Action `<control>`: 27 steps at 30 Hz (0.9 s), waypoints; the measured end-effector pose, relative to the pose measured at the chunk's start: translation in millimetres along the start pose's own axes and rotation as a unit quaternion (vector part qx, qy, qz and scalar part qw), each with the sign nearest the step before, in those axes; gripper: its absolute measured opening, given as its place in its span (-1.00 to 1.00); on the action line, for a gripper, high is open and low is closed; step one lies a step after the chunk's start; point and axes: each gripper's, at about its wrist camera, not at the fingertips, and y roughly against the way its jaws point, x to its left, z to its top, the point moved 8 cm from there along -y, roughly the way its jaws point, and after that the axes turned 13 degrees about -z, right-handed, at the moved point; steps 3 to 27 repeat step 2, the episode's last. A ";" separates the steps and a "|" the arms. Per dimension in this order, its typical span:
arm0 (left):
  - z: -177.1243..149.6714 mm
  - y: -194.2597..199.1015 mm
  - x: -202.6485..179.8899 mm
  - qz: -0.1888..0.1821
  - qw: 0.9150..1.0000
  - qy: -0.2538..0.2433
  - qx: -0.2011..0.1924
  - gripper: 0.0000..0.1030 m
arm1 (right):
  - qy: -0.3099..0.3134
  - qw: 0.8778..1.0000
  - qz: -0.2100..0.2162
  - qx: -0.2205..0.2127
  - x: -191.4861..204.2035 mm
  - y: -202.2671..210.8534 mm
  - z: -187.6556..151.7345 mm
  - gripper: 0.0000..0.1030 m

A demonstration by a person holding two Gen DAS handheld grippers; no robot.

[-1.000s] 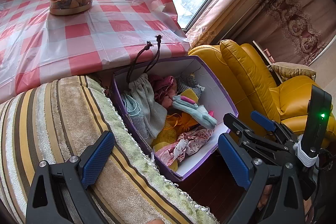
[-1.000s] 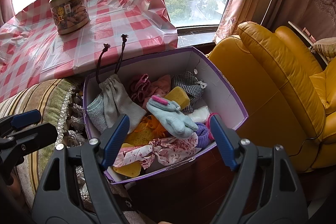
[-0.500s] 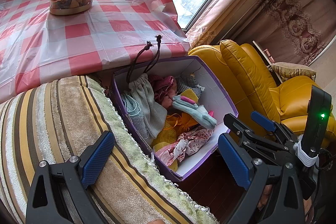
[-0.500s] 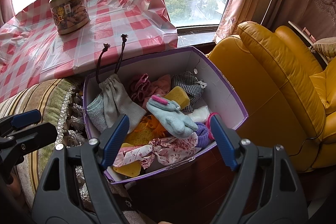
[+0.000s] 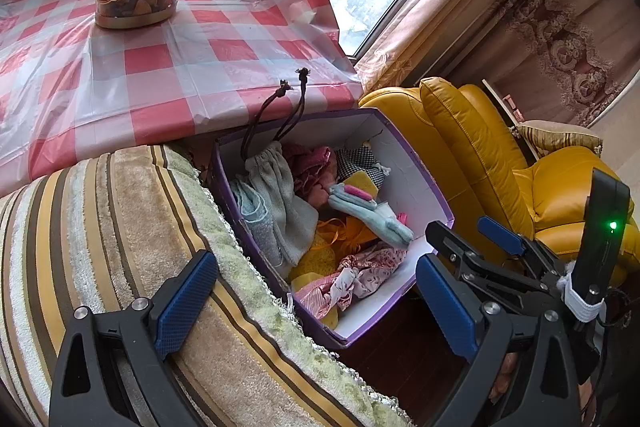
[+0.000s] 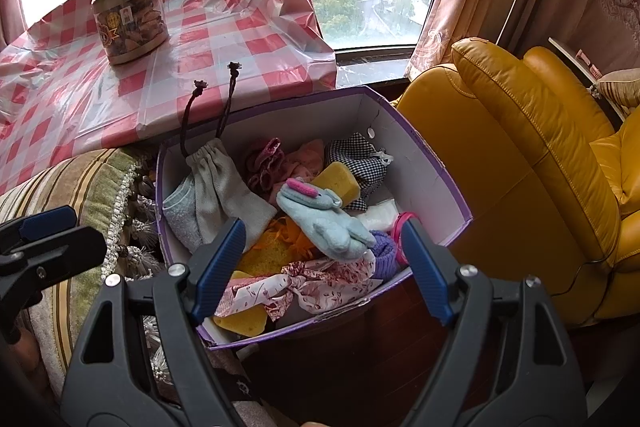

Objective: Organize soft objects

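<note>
Filling the middle of the right wrist view, the purple-edged box (image 6: pixel 424 163) sits between a striped cushion (image 6: pixel 88 183) at left and a yellow armchair (image 6: pixel 520 155) at right, its long axis running from lower left to upper right of the frame. On top of the heap inside lies a pale blue glove (image 6: pixel 324 223), stretched from upper left to lower right, cuff toward the upper left and fingers toward the lower right. A grey drawstring pouch (image 6: pixel 224 187) leans at the box's left wall, its cords trailing up onto the checked tablecloth (image 6: pixel 224 27) by a jar (image 6: pixel 128 19). Over the box's near edge, the right gripper (image 6: pixel 320 267) stands wide open, holding and touching nothing. In the left wrist view, the left gripper (image 5: pixel 316 303) is likewise spread wide and empty, above the cushion's edge and the box's near corner.
</note>
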 end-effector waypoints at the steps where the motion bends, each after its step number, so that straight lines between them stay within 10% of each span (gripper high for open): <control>1: 0.9 -1.4 -0.6 0.001 1.000 0.000 0.001 0.95 | 0.000 1.000 0.000 0.001 -0.7 -0.6 0.1 0.59; 27: 2.0 -2.6 -0.9 0.001 1.000 0.000 0.000 0.95 | -0.001 1.000 -0.001 0.002 -1.5 -1.1 -0.2 0.59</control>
